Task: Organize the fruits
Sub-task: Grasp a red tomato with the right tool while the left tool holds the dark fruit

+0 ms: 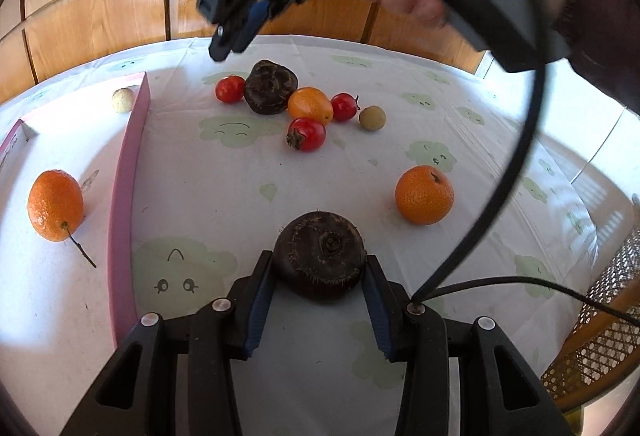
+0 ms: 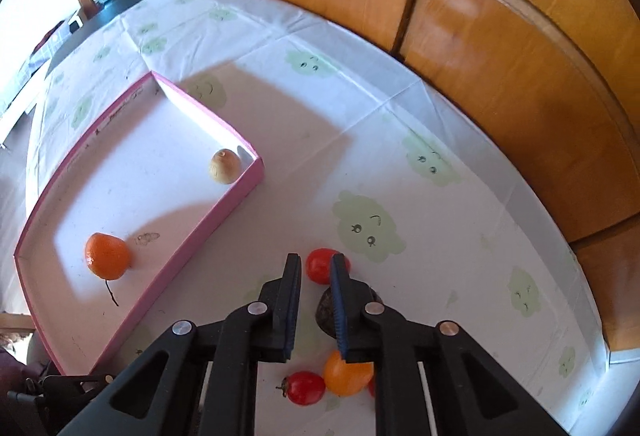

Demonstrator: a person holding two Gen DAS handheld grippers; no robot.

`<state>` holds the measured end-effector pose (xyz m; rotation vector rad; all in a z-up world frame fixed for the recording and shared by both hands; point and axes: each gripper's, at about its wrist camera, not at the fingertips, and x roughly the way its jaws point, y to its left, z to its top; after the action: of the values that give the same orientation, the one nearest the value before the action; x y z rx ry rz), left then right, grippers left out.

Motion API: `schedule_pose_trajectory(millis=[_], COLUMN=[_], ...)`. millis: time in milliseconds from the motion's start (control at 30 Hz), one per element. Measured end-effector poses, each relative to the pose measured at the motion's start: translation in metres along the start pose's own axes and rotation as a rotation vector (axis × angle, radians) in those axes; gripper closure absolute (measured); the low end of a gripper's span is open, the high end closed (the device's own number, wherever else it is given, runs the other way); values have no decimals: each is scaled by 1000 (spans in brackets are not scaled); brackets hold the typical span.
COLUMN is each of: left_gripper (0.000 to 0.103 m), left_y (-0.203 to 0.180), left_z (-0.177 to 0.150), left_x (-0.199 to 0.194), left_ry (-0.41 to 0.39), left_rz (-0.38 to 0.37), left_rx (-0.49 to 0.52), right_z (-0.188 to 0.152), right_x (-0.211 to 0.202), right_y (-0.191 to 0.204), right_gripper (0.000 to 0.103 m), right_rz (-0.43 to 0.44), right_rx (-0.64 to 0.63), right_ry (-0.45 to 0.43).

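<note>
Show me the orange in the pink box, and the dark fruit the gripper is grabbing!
orange in the pink box (image 1: pixel 55 205), left wrist view, middle of its peel.
pink box (image 1: pixel 127 172), left wrist view, its side wall.
dark fruit (image 1: pixel 320 254), left wrist view, its top face.

Dark fruit behind right gripper

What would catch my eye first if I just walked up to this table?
Probably the dark round fruit sitting between the fingers of the left hand-held gripper, near the table's front. Next, the pink tray on the left, holding an orange and a small pale fruit.
</note>
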<state>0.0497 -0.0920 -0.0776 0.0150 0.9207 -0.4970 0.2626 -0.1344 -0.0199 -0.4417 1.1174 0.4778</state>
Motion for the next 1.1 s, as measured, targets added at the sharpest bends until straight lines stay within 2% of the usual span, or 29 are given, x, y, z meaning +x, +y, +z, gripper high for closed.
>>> schedule_pose_trajectory(millis=[67, 100, 200, 400, 533, 567, 600, 700, 900, 1033, 1100], left_gripper=[59, 59, 59, 59, 59, 59, 59, 59, 59, 59, 59], left_y=[0, 0, 0, -1, 1, 1, 1, 1, 0, -1, -2], left_z=[0, 0, 1, -1, 0, 0, 0, 0, -1, -2, -2], left_x=[0, 0, 0, -1, 0, 0, 0, 0, -1, -1, -1], left_ry=[1, 0, -1, -4, -6, -6, -6, -8, -12, -11, -9], left_rz=[-2, -2, 2, 5, -1, 0, 1, 1, 4, 6, 7], left_rx=[-11, -14, -10, 11, 13, 15, 17, 21, 22, 26, 31], right_z=[0, 2, 2, 14, 16, 16, 15, 13, -1, -31, -56], right_x=[3, 6, 12, 42, 64, 67, 67, 57, 0, -38, -53], right_y=[-6, -8, -8, 9, 19, 20, 20, 18, 4, -14, -23], right_gripper=[80, 72, 67, 61, 61, 64, 72, 72, 72, 72, 72], right_rz=[-3, -9, -9, -15, -50, -54, -41, -32, -1, 42, 57], right_rx=[28, 34, 21, -104, -162, -162, -157, -127, -23, 83, 149], right_ry=[13, 20, 56, 162, 225, 227, 220, 170, 14, -54, -71])
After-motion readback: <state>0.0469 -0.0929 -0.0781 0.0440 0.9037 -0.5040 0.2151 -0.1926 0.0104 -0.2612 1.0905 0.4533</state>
